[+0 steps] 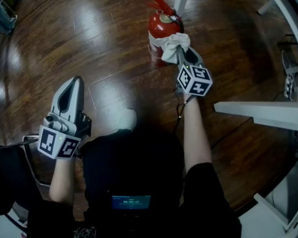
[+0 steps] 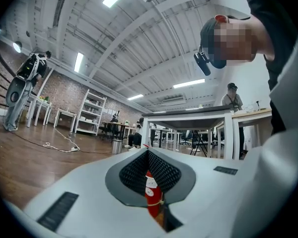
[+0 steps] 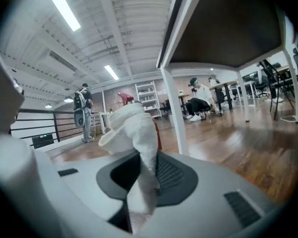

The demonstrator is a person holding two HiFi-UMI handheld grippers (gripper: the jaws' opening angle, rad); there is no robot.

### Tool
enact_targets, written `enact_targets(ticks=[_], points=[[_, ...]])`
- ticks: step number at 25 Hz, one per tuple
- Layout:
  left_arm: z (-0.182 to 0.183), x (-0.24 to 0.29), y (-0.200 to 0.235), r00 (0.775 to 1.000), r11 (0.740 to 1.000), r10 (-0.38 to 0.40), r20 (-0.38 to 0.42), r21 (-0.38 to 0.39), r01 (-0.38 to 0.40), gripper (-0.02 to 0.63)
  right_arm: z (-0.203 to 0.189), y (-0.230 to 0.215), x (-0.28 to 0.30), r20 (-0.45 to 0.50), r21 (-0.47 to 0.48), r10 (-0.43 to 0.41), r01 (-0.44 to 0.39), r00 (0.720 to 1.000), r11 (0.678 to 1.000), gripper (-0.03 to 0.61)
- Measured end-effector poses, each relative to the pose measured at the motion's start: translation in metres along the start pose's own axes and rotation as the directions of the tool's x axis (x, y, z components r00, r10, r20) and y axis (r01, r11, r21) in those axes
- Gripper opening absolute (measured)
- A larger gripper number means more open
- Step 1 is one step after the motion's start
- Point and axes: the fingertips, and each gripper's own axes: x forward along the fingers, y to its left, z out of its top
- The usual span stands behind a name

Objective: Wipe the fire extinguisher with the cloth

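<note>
Pressure is what this wipe needs. The right gripper (image 1: 181,55) has its jaws closed tight on a crumpled white cloth (image 1: 175,44), whose bunched free end stands out past the tips. In the head view that bunch lies against the upper body of the red metal fire extinguisher (image 1: 161,29), at the cylinder's 4 o'clock side, apparently touching it just below the valve and handle. The extinguisher stands upright on the dark wooden plank floor (image 1: 104,43), at 12 o'clock from the person. The left gripper (image 1: 78,81) hangs well apart at 8 o'clock, jaws together with nothing between them. In its own view the extinguisher shows only far off beyond the tips.

To wipe well, I judge the cloth should be dragged round and down the cylinder with the soft bunch leading, so the hard jaw tips do not scrape the paint. The push should be light, because the cylinder is free-standing and a shove toward 10 o'clock could tip it. The left gripper could brace the far side if it rocks.
</note>
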Motion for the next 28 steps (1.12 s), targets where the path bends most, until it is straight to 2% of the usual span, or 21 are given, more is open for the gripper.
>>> enact_targets(ticks=[5,10,15,19,21,24,26,28], points=[[0.007,0.005,-0.006,1.000,1.000,-0.012,0.012,0.004,0.012,0.002,0.061,0.018,-0.019,0.139,-0.043,0.072,-0.066,0.988,0.997,0.094],[-0.002,0.011,-0.004,1.000,1.000,-0.015,-0.009,0.010,0.015,0.003,0.089,0.017,-0.066,0.260,-0.023,0.148,-0.147,0.954,0.989,0.094],[-0.014,0.020,-0.002,0.999,0.999,-0.034,-0.032,-0.002,0.034,0.003,0.092,0.007,-0.111,0.266,-0.081,0.135,-0.117,0.954,0.990,0.094],[-0.003,0.023,0.000,0.999,0.999,-0.045,-0.024,-0.020,0.044,0.003,0.098,0.003,-0.160,0.240,-0.150,0.104,-0.068,0.965,0.986,0.094],[0.012,0.017,0.002,0.998,0.998,-0.044,-0.045,-0.050,0.042,0.003,0.110,0.000,-0.204,0.228,-0.149,0.069,-0.036,0.971,0.988,0.094],[0.054,-0.005,-0.005,0.990,0.996,-0.043,-0.135,-0.083,0.032,0.003,0.147,0.006,-0.296,0.156,-0.148,-0.006,0.029,0.988,0.989,0.094],[0.104,-0.022,-0.012,0.983,0.997,-0.026,-0.180,-0.080,0.012,0.003,0.191,0.024,-0.352,0.099,-0.138,-0.057,0.070,0.993,0.988,0.094],[0.166,-0.032,-0.021,0.982,0.997,-0.003,-0.190,-0.072,-0.011,0.003,0.246,0.047,-0.395,0.072,-0.107,-0.087,0.094,0.994,0.990,0.094]])
